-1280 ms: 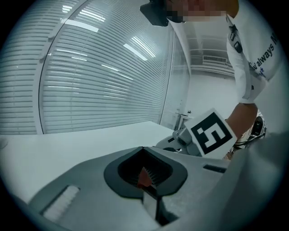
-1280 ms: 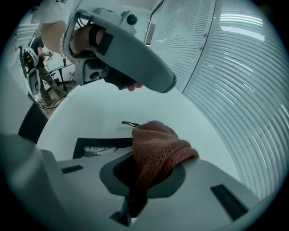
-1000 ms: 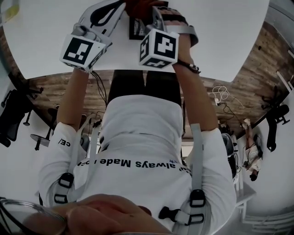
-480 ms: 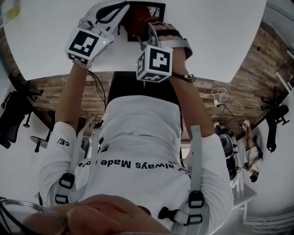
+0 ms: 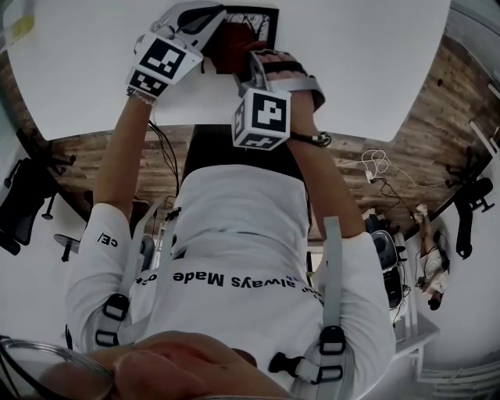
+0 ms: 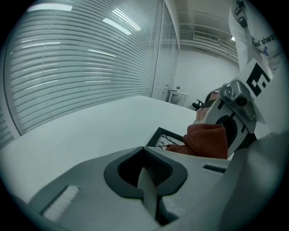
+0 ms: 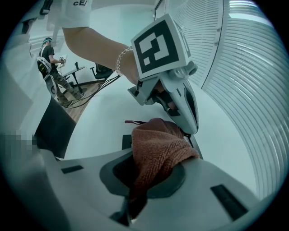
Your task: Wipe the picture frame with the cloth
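Observation:
A black picture frame [image 5: 264, 19] lies flat on the white table [image 5: 375, 55] right in front of me. My right gripper [image 5: 244, 64] is shut on a rust-red cloth [image 5: 229, 43], which rests on the frame's near left part. In the right gripper view the cloth [image 7: 158, 144] bulges out of the jaws and hides most of the frame [image 7: 127, 141]. My left gripper [image 5: 212, 16] is shut, with its tip at the frame's left edge beside the cloth. In the left gripper view, the frame [image 6: 163, 136] and cloth [image 6: 205, 140] lie just beyond the closed jaws.
The table's rounded near edge [image 5: 195, 119] runs just below my forearms. Wooden floor [image 5: 437, 101], office chairs [image 5: 23, 195] and cables [image 5: 375, 160] lie below it. A glass wall with blinds [image 6: 81, 67] stands past the table.
Both grippers have moved farther over the table. More of the frame now shows, and the cloth has slid along with the right gripper onto the frame.

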A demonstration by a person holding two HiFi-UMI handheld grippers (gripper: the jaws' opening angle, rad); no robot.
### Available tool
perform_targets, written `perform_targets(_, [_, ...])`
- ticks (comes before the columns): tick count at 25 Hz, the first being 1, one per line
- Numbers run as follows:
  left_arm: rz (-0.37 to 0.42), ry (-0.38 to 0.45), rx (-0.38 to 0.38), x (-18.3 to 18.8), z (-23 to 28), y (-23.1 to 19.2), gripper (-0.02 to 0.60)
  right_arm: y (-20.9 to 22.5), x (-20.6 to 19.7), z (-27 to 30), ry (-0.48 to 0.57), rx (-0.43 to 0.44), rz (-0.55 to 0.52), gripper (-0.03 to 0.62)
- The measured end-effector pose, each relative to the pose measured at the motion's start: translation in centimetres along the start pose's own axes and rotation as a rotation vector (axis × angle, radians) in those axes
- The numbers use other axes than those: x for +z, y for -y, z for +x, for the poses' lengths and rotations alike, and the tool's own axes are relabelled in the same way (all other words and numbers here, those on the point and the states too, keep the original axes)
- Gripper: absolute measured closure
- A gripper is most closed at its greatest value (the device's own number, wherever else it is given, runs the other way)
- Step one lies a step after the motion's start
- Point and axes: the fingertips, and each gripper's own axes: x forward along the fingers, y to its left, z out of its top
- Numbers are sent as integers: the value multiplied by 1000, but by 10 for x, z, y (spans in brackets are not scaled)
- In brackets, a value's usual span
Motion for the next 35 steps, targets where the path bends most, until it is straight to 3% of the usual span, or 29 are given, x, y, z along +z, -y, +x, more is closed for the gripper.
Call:
perform_targets(16, [10,-14,19,-1,2,1,580,-45,-12,-12,-94,103,-120,574])
perform_targets(21, [2,-15,19,-2,3,1,580,-74,-15,-32,-120,246,-138,574])
perform_targets(23, [0,-16,17,-2,3,1,580,-71,-9,-49,-94,255,-117,574])
perform_targets(25, [-4,-16,16,-2,3,1,580,-48,0,-69,-50,184,-74,574])
perform_targets(29, [-9,-15,15,-2,3,0,580,26,12,-108,9,-59,8,574])
perform_targets(32, [-11,-14,12,-1,3,0,580,69,11,-116,-3,-223,11,574])
perform_targets(35, [-12,-15,12,-1,4,0,580,88,-2,-89,-73,-292,-11,574])
